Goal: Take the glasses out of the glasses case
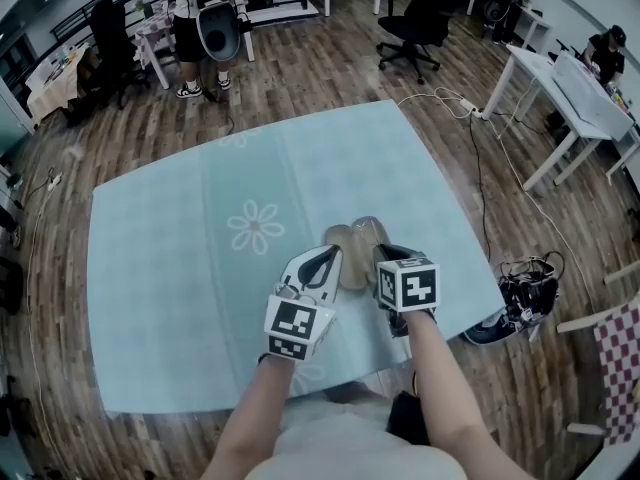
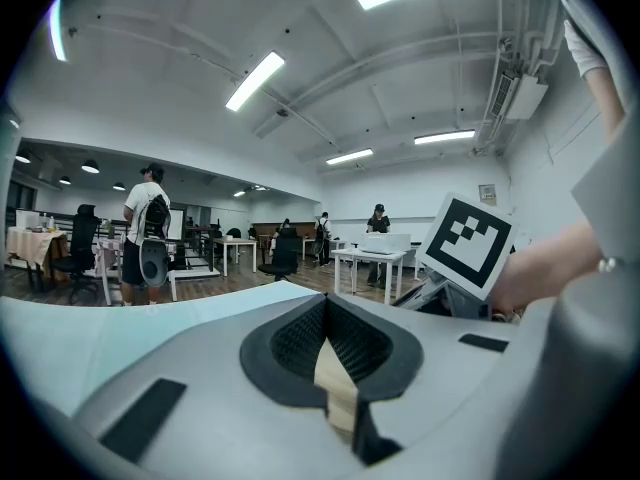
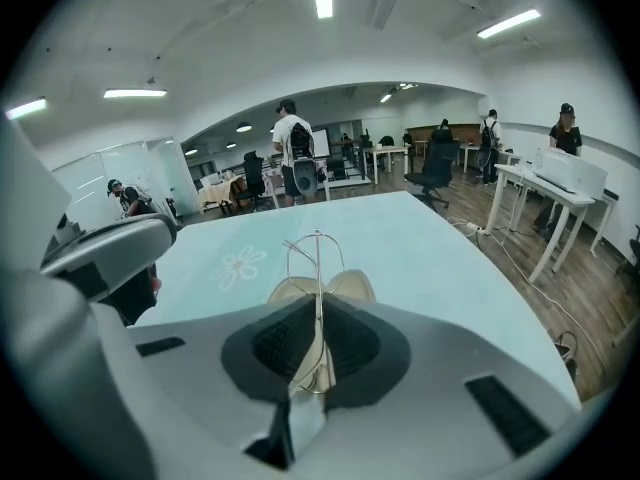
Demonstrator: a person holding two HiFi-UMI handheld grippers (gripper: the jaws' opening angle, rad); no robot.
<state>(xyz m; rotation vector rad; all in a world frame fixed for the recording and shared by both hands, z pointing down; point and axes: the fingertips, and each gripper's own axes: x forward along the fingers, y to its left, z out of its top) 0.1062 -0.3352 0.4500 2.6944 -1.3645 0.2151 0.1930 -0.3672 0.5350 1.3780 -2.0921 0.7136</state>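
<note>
The case (image 3: 350, 288) is pinched tight by the left gripper (image 2: 330, 353) (likely to keep it still), and the glasses (image 3: 317, 263) beside it by the right gripper (image 3: 318, 358).

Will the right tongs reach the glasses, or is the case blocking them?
Probably yes: the right tongs are shut on the thin wire glasses, which stick up above the beige case. Nothing blocks them. The left tongs seem to pinch the case.

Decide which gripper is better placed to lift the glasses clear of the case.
Right. The right gripper is shut on the thin wire glasses, above the beige case. The left gripper pinches a beige strip, likely the case, so it probably steadies.
</note>
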